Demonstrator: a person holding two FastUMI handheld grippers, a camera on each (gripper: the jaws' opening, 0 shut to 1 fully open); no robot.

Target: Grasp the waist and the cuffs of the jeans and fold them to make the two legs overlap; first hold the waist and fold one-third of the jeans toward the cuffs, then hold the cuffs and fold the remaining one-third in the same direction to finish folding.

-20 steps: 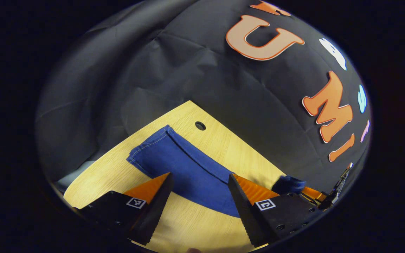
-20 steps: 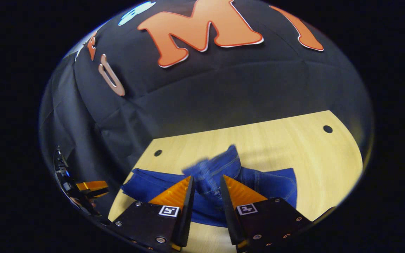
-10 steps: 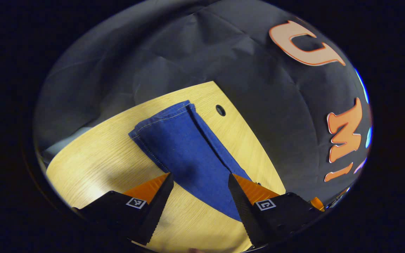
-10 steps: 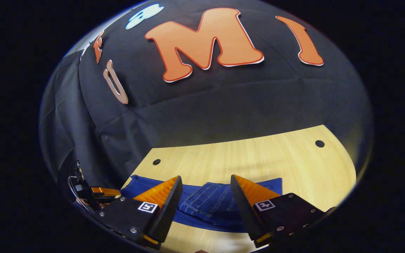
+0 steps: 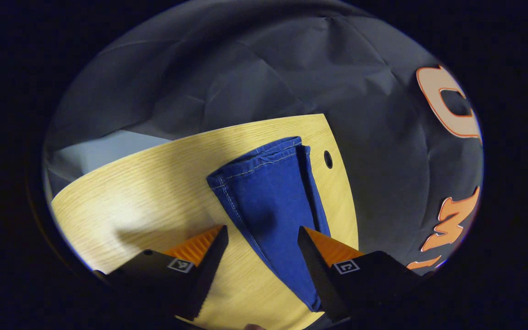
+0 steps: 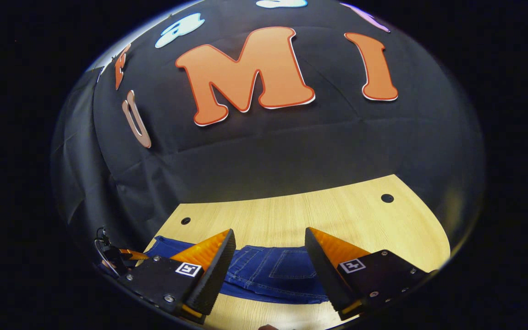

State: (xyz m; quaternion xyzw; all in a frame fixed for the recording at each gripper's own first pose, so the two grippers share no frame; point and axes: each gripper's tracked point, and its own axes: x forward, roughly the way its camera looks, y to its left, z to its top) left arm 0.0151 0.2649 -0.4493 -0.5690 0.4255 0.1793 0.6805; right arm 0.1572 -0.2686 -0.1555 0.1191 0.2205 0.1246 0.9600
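**Blue jeans flat on the wooden table, both grippers open above them**

Blue denim lies spread on the light wooden table [image 5: 154,192]. In the left gripper view the jeans [image 5: 273,201] run as a long band from between the fingers away toward the table's far edge, ending in the stitched cuffs [image 5: 257,158], which lie just beside a small round hole [image 5: 328,159] in the tabletop. The two legs lie one over the other, the lower one showing as a narrow strip along the right side. The left gripper [image 5: 262,236] has its jaws spread wide with nothing between them; the denim band passes through the gap below, nearer the right finger than the left, and neither finger presses on it.

In the right gripper view the waist end of the jeans [image 6: 273,270] lies flat near the table's near edge, with a back pocket [image 6: 291,266] and its stitching facing up. The right gripper [image 6: 269,240] is also wide open and grips nothing; the pocket area sits in the gap between its fingers. Whether the fingertips touch the cloth is not clear. At the lower left of this view, part of the other gripper [image 6: 124,256] appears beside the jeans' far end.
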